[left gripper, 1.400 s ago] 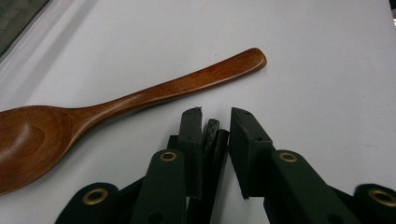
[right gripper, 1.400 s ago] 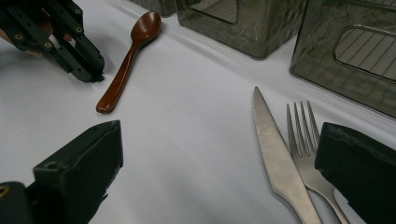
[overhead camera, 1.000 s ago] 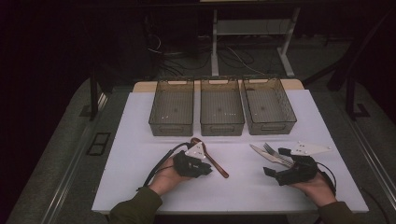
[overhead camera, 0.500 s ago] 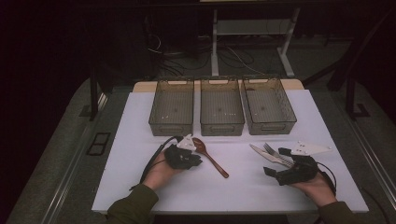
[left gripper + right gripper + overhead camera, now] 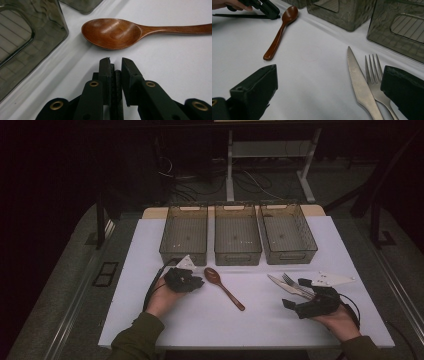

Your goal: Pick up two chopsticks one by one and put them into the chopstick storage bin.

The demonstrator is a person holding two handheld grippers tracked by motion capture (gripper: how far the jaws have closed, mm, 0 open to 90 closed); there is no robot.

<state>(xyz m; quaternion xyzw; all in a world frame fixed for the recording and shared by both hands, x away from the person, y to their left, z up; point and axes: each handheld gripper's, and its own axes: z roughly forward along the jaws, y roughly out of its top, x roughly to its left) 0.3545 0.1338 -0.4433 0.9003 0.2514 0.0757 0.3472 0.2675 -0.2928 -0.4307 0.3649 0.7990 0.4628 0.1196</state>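
A brown wooden spoon (image 5: 223, 288) lies on the white table, bowl toward the bins. My left gripper (image 5: 198, 282) rests just left of that bowl; in the left gripper view its jaws (image 5: 115, 61) stand shut with nothing between them, and the spoon's bowl (image 5: 112, 32) lies a short way ahead of the tips. A steel knife (image 5: 281, 285) and fork (image 5: 295, 285) lie side by side at the right. My right gripper (image 5: 296, 294) is wide open beside them; in its own view (image 5: 329, 68) the knife (image 5: 358, 80) and fork (image 5: 375, 77) lie next to the right jaw.
Three smoky see-through bins stand in a row at the back: left (image 5: 182, 256), middle (image 5: 237, 256), right (image 5: 290, 256). The left bin's corner (image 5: 30, 37) is close to my left gripper. White table (image 5: 250, 325) lies open between the hands.
My left gripper has pulled back from over the spoon's handle, leftward and toward the bins, and now sits beside the bowl. Spoon and right gripper have stayed put.
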